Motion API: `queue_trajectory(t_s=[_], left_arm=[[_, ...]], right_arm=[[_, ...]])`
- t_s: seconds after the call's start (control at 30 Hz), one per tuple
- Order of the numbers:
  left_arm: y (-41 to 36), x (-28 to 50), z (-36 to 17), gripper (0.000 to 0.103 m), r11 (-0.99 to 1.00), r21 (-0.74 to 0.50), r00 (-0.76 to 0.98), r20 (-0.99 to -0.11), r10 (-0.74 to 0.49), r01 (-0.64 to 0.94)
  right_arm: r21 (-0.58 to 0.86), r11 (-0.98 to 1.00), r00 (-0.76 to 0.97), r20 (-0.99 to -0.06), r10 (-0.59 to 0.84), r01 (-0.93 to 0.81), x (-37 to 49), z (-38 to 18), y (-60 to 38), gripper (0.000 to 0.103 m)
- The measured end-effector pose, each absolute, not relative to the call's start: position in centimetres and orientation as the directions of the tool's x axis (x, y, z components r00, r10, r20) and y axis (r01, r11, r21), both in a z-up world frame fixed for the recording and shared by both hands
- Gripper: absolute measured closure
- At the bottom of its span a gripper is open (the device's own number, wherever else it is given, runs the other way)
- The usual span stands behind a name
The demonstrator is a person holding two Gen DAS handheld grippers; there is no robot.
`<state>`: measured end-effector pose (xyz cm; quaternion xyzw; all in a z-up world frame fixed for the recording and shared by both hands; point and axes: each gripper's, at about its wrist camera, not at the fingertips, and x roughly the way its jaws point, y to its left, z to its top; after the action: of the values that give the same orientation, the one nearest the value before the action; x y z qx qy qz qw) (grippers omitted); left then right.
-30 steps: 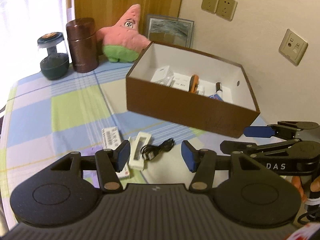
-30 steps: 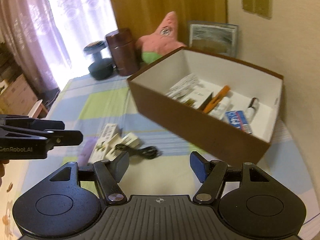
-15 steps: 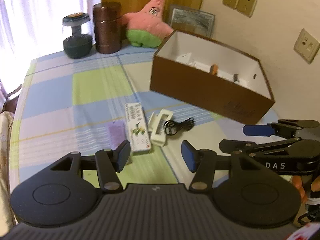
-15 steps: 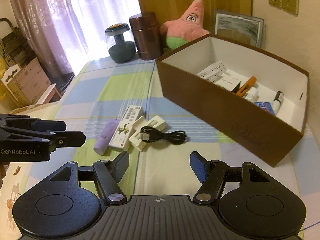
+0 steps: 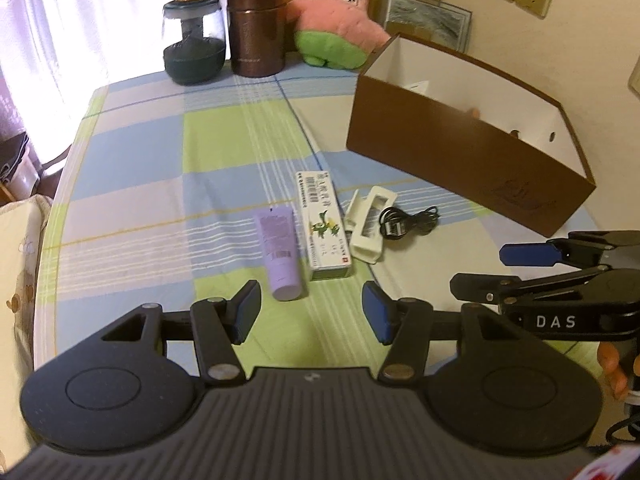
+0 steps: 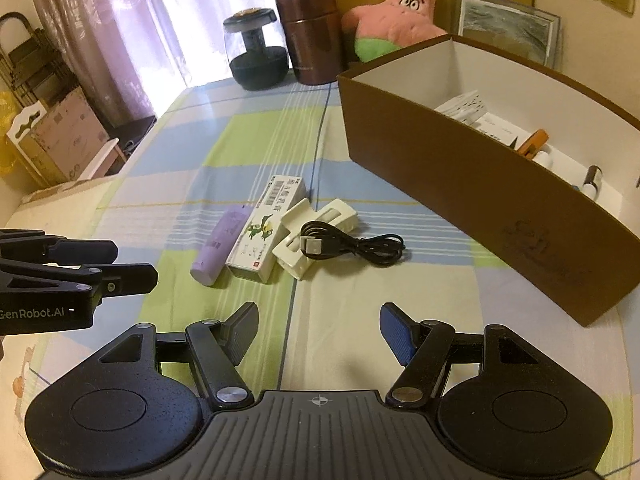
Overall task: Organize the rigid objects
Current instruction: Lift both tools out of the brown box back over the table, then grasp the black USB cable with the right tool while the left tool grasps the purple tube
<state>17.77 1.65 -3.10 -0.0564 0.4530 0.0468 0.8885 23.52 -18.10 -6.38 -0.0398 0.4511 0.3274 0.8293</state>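
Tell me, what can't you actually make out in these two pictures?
- Contents of the brown cardboard box: in the left wrist view its near wall hides nearly everything; in the right wrist view only tops show.
- Print on the white and green carton and the lilac plastic tube: too small and blurred in both views.
- The framed picture: box rim covers its lower part.
- The person: only fingers at the left view's edge.

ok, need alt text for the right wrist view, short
The open, empty right gripper hangs over a checked tablecloth where a lilac tube, a white-and-green carton, a cream plastic holder and a coiled black USB cable lie beside a brown open cardboard box already holding small items. The left gripper enters at left.
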Motion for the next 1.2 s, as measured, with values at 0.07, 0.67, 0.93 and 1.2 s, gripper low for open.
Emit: queue_trajectory(t_s=[0.07, 0.67, 0.93, 1.2], left_arm=[[1.8, 18.1, -3.5, 0.052, 0.988, -0.057, 0.578, -0.815, 0.035, -0.141], [3.8, 23.1, -8.0, 0.052, 0.987, -0.034, 0.502, -0.864, 0.049, -0.155], [4.6, 24.8, -9.4, 0.052, 0.988, -0.028, 0.472, -0.881, 0.048, -0.151], [5.0, 25.8, -10.5, 0.052, 0.988, -0.021, 0.446, -0.894, 0.05, -0.152]], right_arm=[[0.223, 0.781, 0.376, -0.778, 0.503, -0.583, 23.7, -6.8, -17.7, 0.039], [0.216, 0.795, 0.392, -0.778, 0.491, -0.568, 28.3, -9.7, -14.1, 0.039], [0.223, 0.815, 0.401, -0.782, 0.477, -0.535, 30.7, -10.8, -12.4, 0.04], [0.214, 0.826, 0.399, -0.795, 0.457, -0.521, 31.4, -11.5, -12.7, 0.04]])
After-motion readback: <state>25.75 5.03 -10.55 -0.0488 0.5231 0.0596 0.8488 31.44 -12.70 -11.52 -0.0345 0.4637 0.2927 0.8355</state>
